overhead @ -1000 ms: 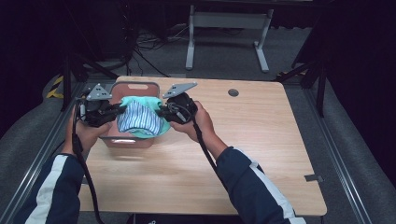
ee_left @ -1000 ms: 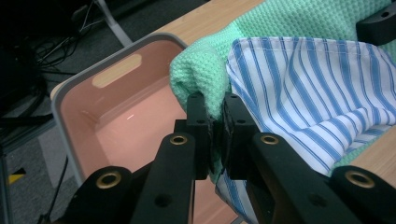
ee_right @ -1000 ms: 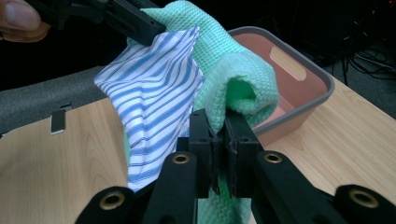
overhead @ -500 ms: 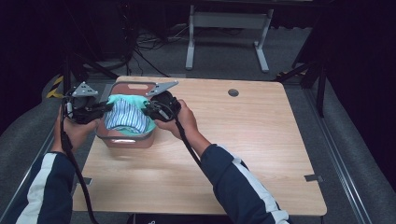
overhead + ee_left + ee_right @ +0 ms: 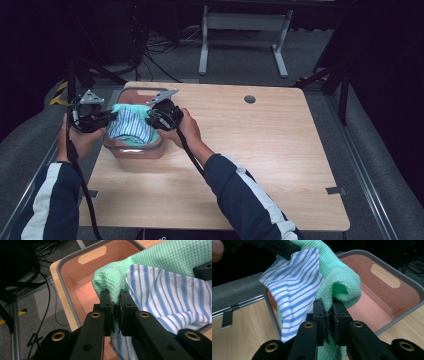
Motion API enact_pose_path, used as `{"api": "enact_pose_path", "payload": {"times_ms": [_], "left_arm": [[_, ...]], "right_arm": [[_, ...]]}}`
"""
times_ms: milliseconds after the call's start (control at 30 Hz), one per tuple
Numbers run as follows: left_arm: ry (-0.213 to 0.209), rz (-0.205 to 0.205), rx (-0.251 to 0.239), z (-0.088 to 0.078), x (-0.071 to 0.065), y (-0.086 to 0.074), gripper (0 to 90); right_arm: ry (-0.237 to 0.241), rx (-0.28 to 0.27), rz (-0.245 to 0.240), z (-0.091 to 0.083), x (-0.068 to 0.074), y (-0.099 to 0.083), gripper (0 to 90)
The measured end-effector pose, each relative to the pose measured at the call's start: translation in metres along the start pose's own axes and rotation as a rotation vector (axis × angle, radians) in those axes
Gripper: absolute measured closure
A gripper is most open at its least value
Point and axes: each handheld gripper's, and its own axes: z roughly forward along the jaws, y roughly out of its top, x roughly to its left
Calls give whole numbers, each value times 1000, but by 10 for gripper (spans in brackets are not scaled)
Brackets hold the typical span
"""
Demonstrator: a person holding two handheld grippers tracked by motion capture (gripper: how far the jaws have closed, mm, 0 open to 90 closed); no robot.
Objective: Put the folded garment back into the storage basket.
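A folded green waffle cloth [image 5: 129,109] [image 5: 165,255] [image 5: 342,277] with a blue-and-white striped cloth [image 5: 129,127] [image 5: 170,297] [image 5: 294,292] hangs stretched over a pink bin [image 5: 131,149] [image 5: 82,287] [image 5: 384,300] at the table's left. My left gripper [image 5: 111,117] [image 5: 115,305] is shut on the bundle's left end, pinching the green cloth. My right gripper [image 5: 150,120] [image 5: 329,315] is shut on its right end, green cloth between its pads. Both cloths sag into the bin's mouth.
The bin has a grey rim [image 5: 58,277] and handle slots [image 5: 384,275]. It stands near the wooden table's [image 5: 260,150] left edge. A round grommet hole [image 5: 249,99] lies at the table's back. Cables [image 5: 47,295] run on the floor to the left.
Both hands have carried the stretched cloth bundle leftward and down, from above the bin's right part to over its mouth. Both grips have held.
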Motion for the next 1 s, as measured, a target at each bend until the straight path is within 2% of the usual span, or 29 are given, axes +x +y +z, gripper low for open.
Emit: {"api": "enact_pose_path", "payload": {"times_ms": [133, 267, 333, 400, 767, 900, 1000], "left_arm": [[10, -1, 9, 5, 1, -1, 833], [17, 6, 41, 13, 2, -2, 834], [29, 14, 63, 17, 2, -2, 833], [46, 41, 91, 23, 3, -1, 833], [37, 55, 122, 42, -7, -5, 831], [39, 41, 132, 47, -9, -8, 809], [48, 54, 139, 50, -10, -9, 765]], "right_arm": [[-2, 10, 0, 8, -2, 0, 828], [-1, 16, 11, 14, -4, -1, 827], [-2, 24, 15, 17, -5, -2, 827], [-5, 36, 14, 23, -6, -4, 825], [-19, 80, 17, 32, -10, -10, 815], [-26, 95, 29, 34, -11, -15, 773], [-9, 106, 21, 34, -11, -19, 708]]}}
